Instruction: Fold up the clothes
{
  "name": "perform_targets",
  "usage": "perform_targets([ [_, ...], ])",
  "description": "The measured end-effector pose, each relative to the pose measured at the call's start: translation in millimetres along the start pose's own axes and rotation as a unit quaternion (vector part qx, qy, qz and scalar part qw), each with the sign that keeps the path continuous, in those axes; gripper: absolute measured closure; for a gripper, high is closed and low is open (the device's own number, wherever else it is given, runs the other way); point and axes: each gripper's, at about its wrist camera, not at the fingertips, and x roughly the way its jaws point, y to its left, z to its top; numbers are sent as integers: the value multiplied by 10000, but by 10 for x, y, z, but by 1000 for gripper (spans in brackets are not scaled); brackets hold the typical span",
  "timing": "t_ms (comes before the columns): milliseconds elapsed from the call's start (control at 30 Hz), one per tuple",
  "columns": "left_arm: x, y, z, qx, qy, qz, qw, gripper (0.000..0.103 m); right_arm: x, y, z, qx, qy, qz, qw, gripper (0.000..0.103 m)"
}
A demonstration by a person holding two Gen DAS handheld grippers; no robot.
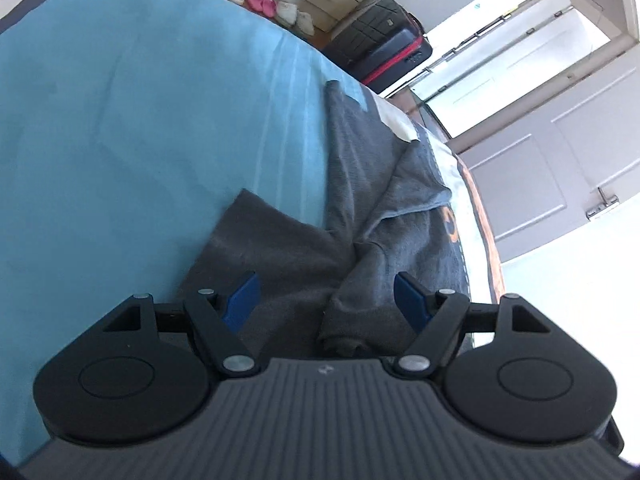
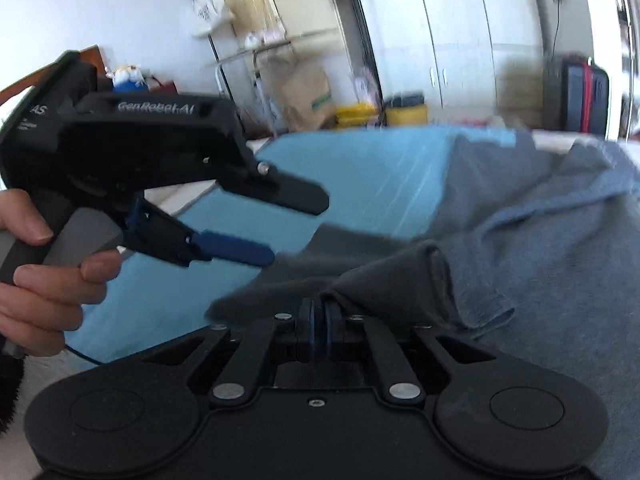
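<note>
A dark grey T-shirt (image 1: 352, 184) lies crumpled on a blue bed sheet (image 1: 140, 140), with a sleeve spread to the left. My left gripper (image 1: 326, 300) is open, its blue pads on either side of a bunched fold, just above the cloth. In the right wrist view my right gripper (image 2: 319, 312) is shut on a pinched fold of the T-shirt (image 2: 400, 272) and lifts it slightly. The left gripper (image 2: 280, 232) shows there too, open, held by a hand at the left over the sheet (image 2: 360, 168).
A dark suitcase (image 1: 380, 40) and several pairs of shoes (image 1: 264, 0) stand on the floor beyond the bed. White wardrobe doors (image 2: 460, 40), a paper bag (image 2: 308, 96) and yellow bins (image 2: 404, 114) are behind the bed. The bed's edge (image 1: 472, 216) runs at the right.
</note>
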Motion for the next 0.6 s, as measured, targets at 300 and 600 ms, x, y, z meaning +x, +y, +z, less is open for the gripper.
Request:
perform_targets([
  [300,-114,62,52,283,-396,1580,9862,28,-110,-84,-26,187,-5,-71,9998,82],
  [600,490,41,394,1071,274,1900,9755,26,-126,-66,-113,43,109,-359,9993,65],
])
